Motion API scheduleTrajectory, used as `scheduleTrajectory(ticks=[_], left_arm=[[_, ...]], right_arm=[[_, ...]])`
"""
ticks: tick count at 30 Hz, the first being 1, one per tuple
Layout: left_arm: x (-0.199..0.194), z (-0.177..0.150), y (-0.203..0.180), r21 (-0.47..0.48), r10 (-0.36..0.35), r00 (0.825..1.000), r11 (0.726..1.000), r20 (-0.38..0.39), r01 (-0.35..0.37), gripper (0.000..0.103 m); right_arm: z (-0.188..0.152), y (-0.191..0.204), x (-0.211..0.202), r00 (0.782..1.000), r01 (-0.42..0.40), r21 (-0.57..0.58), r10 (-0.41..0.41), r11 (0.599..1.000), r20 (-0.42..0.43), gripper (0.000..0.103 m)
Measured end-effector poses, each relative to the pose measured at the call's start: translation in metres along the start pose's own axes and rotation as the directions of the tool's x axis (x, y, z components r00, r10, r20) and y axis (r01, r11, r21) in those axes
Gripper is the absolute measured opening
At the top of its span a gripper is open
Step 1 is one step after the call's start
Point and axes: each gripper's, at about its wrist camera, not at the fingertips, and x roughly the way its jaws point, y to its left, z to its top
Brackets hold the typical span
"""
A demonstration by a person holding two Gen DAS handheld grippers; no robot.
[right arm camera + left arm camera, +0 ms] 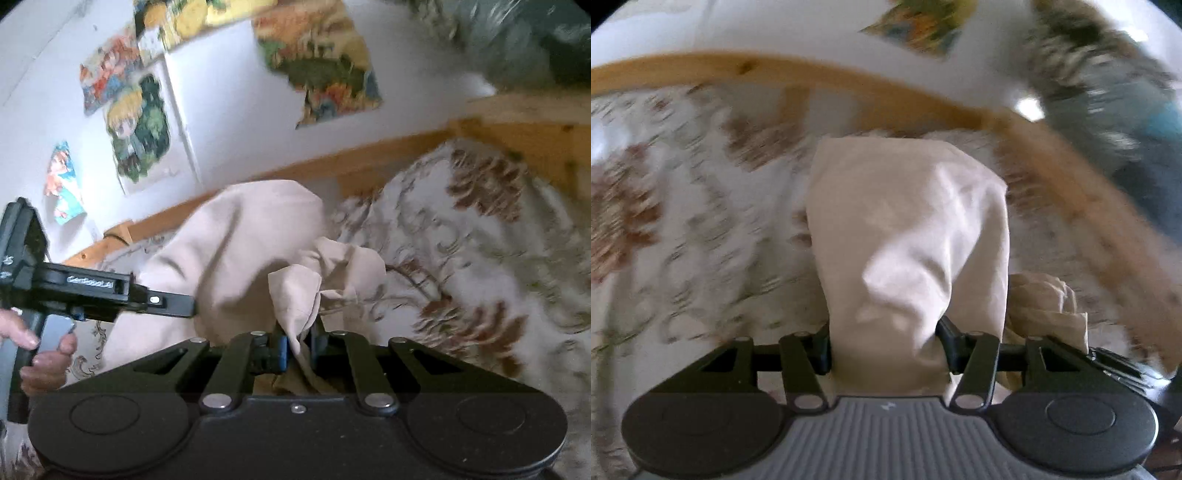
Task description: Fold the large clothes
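Observation:
A beige garment (908,236) hangs bunched between the fingers of my left gripper (886,347), which is shut on a thick fold of it, above a flower-patterned bed cover (683,206). In the right wrist view the same garment (236,251) drapes over the bed. My right gripper (297,350) is shut on a thin edge of it. The left gripper (192,304) reaches into the cloth from the left, held by a hand (44,354).
A wooden bed frame (923,96) runs along a white wall with colourful posters (140,125). A blue-grey blanket (1126,103) lies at the right end of the bed. The patterned cover (480,258) spreads to the right.

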Motion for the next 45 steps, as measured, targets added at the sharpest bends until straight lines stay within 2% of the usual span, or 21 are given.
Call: scheduleTrajectory(ticks=[2, 3, 4, 6, 8, 9, 12, 14, 17, 19, 24, 30, 37, 41, 45], left_arm=[[0.018, -0.008, 0.024, -0.063, 0.077, 0.993, 0.995, -0.094, -0.083, 0.062], [0.023, -0.015, 0.037, -0.125, 0.087, 0.989, 0.987, -0.116, -0.101, 0.065], [0.025, -0.020, 0.047, -0.184, 0.079, 0.991, 0.978, -0.110, -0.098, 0.068], [0.023, -0.029, 0.059, -0.242, 0.057, 0.995, 0.967, -0.078, -0.074, 0.071], [0.024, -0.031, 0.058, -0.213, 0.084, 0.995, 0.972, -0.062, -0.096, 0.075], [0.026, -0.031, 0.055, -0.191, 0.108, 0.993, 0.974, -0.056, -0.117, 0.079], [0.031, -0.031, 0.046, -0.145, 0.158, 0.987, 0.976, -0.039, -0.162, 0.089], [0.031, -0.030, 0.039, -0.123, 0.197, 0.980, 0.972, -0.031, -0.199, 0.093], [0.024, -0.035, 0.034, -0.121, 0.235, 0.972, 0.964, -0.018, -0.235, 0.096], [0.020, -0.038, 0.028, -0.129, 0.262, 0.965, 0.957, 0.000, -0.260, 0.102], [0.013, -0.043, 0.008, -0.095, 0.300, 0.953, 0.950, 0.033, -0.296, 0.102], [-0.012, -0.048, -0.006, -0.150, 0.310, 0.949, 0.943, 0.064, -0.298, 0.102], [-0.073, -0.067, -0.020, -0.105, 0.287, 0.954, 0.955, 0.082, -0.278, 0.102], [-0.116, -0.087, -0.029, -0.088, 0.338, 0.939, 0.939, 0.059, -0.333, 0.102], [-0.157, -0.120, -0.040, -0.062, 0.314, 0.948, 0.948, 0.049, -0.311, 0.102]], right_arm=[[-0.005, 0.001, 0.033, 0.991, 0.048, 0.069, -0.038, 0.997, -0.130, 0.025], [-0.010, -0.003, 0.044, 0.983, 0.066, 0.127, -0.042, 0.990, -0.181, 0.025], [-0.016, -0.009, 0.049, 0.978, 0.069, 0.193, -0.028, 0.979, -0.207, 0.026], [-0.024, -0.018, 0.045, 0.980, 0.069, 0.243, -0.019, 0.968, -0.200, 0.040], [-0.025, -0.023, 0.033, 0.986, 0.061, 0.235, -0.022, 0.970, -0.168, 0.066], [-0.027, -0.025, 0.024, 0.987, 0.068, 0.220, -0.034, 0.973, -0.157, 0.070], [-0.035, -0.029, 0.006, 0.984, 0.095, 0.194, -0.063, 0.976, -0.165, 0.078], [-0.044, -0.035, -0.008, 0.982, 0.110, 0.219, -0.073, 0.970, -0.172, 0.086], [-0.058, -0.037, -0.028, 0.984, 0.106, 0.236, -0.068, 0.966, -0.165, 0.091], [-0.065, -0.034, -0.041, 0.985, 0.112, 0.214, -0.080, 0.970, -0.155, 0.096], [-0.069, -0.021, -0.062, 0.988, 0.103, 0.131, -0.087, 0.986, -0.124, 0.101], [-0.065, -0.009, -0.080, 0.993, 0.100, 0.058, -0.096, 0.993, -0.062, 0.102], [-0.053, 0.014, -0.095, 0.995, 0.097, 0.012, -0.097, 0.995, 0.021, 0.102], [-0.046, 0.038, -0.113, 0.995, 0.076, -0.039, -0.074, 0.996, 0.059, 0.102], [-0.050, 0.062, -0.137, 0.995, 0.061, -0.058, -0.056, 0.996, 0.080, 0.102]])
